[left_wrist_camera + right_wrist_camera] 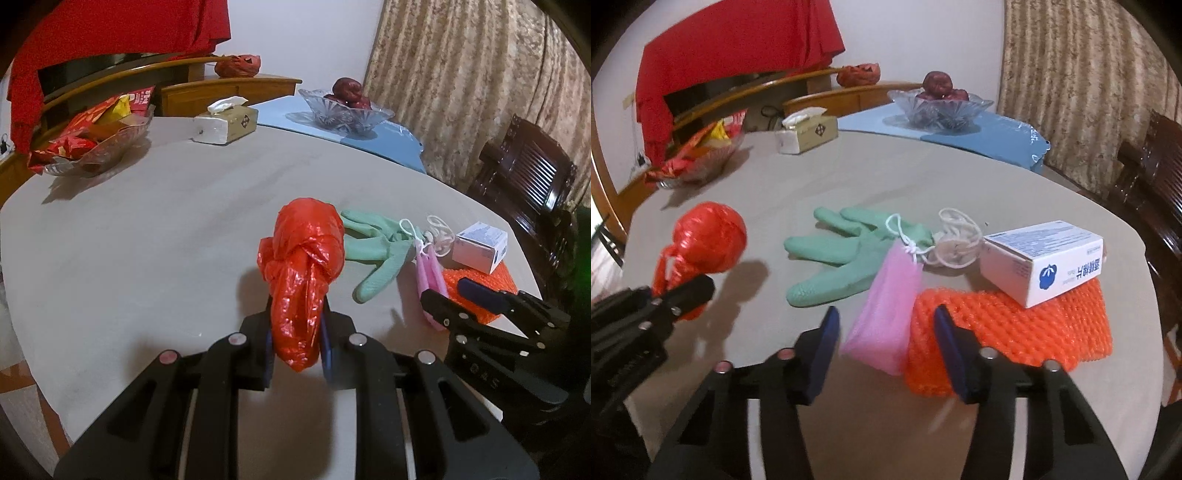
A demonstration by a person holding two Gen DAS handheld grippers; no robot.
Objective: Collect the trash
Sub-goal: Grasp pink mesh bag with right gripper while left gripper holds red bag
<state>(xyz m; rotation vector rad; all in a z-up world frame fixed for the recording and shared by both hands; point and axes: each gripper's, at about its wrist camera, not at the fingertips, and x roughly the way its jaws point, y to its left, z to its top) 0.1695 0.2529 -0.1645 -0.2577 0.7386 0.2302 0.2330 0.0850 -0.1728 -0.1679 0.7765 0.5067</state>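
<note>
My left gripper (295,332) is shut on a knotted red plastic bag (303,273) and holds it above the grey table (147,236); the bag also shows in the right wrist view (705,236). My right gripper (884,321) is open, its jaws on either side of a pink mesh pouch (886,317) and next to an orange foam net (1015,332). A green glove (834,254), a white string bundle (956,236) and a white box (1041,258) lie beyond. The right gripper shows in the left wrist view (461,291).
A tissue box (227,123), a glass bowl of red snack packets (96,136) and a glass fruit bowl (343,107) on a blue mat (391,144) stand at the back. A dark wooden chair (528,177) is at the right edge.
</note>
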